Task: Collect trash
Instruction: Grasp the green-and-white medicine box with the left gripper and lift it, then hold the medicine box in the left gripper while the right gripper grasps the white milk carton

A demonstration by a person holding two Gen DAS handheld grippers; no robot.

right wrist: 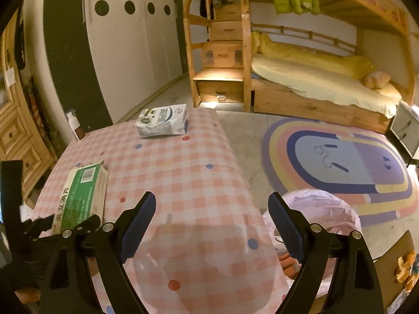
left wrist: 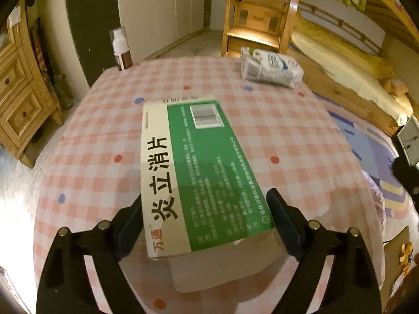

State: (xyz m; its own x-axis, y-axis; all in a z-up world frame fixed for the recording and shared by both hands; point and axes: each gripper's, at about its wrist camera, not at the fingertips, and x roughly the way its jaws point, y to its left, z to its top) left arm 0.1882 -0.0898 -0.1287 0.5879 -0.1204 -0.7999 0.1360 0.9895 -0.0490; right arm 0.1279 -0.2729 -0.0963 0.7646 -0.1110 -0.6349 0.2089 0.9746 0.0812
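Observation:
A green and white medicine box (left wrist: 199, 167) lies on the pink checked tablecloth (left wrist: 301, 136). My left gripper (left wrist: 205, 206) has its jaws on both sides of the box's near end, touching it. The box also shows in the right wrist view (right wrist: 81, 196), with the left gripper (right wrist: 73, 225) at its near end. A crumpled milk carton (left wrist: 269, 68) lies at the table's far right corner; it shows in the right wrist view (right wrist: 162, 121) too. My right gripper (right wrist: 212, 214) is open and empty above the table's right edge. A bin lined with a pink bag (right wrist: 314, 214) stands below that edge.
A brown spray bottle (left wrist: 121, 49) stands at the table's far left corner. A wooden dresser (left wrist: 18, 99) is on the left. A bunk bed (right wrist: 314, 78) and a rainbow rug (right wrist: 340, 162) are on the right.

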